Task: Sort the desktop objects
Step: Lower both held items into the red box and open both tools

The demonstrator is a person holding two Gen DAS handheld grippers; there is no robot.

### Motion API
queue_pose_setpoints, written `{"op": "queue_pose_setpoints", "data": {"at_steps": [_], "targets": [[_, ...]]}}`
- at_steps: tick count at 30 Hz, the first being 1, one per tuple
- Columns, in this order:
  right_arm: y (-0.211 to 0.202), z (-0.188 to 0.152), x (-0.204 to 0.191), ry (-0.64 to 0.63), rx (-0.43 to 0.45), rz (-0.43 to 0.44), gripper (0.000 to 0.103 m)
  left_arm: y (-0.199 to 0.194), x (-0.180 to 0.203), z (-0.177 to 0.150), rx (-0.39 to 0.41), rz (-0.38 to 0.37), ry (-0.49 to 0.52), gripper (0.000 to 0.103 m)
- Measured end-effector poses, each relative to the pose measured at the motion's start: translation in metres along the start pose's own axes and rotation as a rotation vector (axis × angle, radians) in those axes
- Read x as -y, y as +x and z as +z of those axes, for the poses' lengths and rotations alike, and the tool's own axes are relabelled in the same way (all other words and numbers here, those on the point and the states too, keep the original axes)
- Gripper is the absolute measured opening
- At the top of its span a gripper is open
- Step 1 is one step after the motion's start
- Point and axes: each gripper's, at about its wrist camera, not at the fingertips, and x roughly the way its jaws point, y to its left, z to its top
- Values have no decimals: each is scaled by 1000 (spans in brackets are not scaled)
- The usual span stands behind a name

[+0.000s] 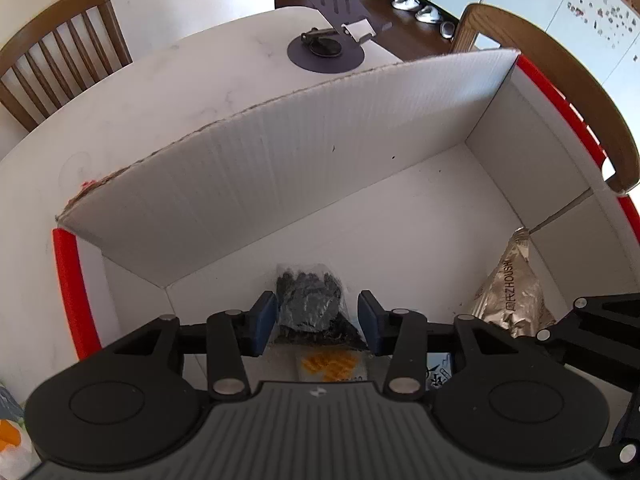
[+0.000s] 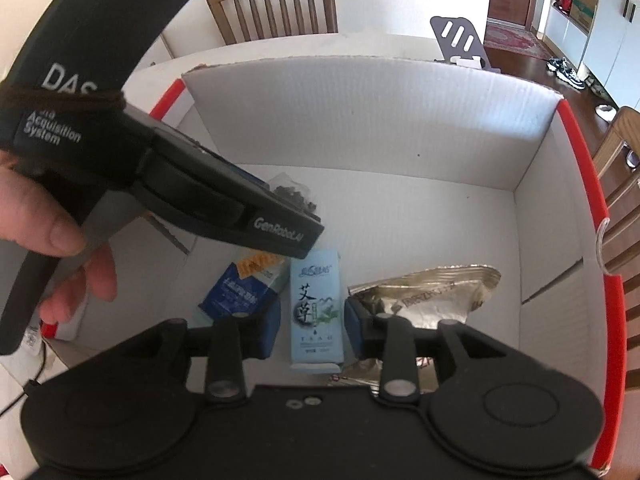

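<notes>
A white cardboard box [image 1: 320, 152] with red edges holds the sorted items. My left gripper [image 1: 317, 322] is open inside it, its blue pads either side of a clear bag of dark pieces [image 1: 310, 306], apart from it. My right gripper [image 2: 312, 326] is open over a light-blue tissue pack [image 2: 316, 304], its pads beside the pack. A silver foil pouch [image 2: 432, 292] lies to the right, also in the left wrist view [image 1: 510, 292]. A blue packet [image 2: 240, 296] lies to the left. The box also shows in the right wrist view [image 2: 380, 120].
The left hand-held gripper body [image 2: 180, 184] crosses the right view above the dark bag [image 2: 296, 194]. A black phone stand [image 1: 332, 46] sits on the white table [image 1: 120, 120] beyond the box. Wooden chairs [image 2: 276, 4] stand around the table.
</notes>
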Motion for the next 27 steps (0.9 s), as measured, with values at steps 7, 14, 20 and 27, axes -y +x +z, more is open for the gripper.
{"op": "queue_pose_setpoints", "data": {"at_steps": [7,14,20,27], "targets": [[-15,-5,0,-13,27,1,36,-18,-2,-5,43,-16,-32,48],[-36,-5,1,-28,63,-3,37,-42,-2,-14,99,-31,-46,48],[-49,-6,4,-25,93,-29,37,-62,4,-25,157,-39,-32,48],[-66,-16,9,-20,134,-52,40,-91,15,-47,238,-61,12,65]]}}
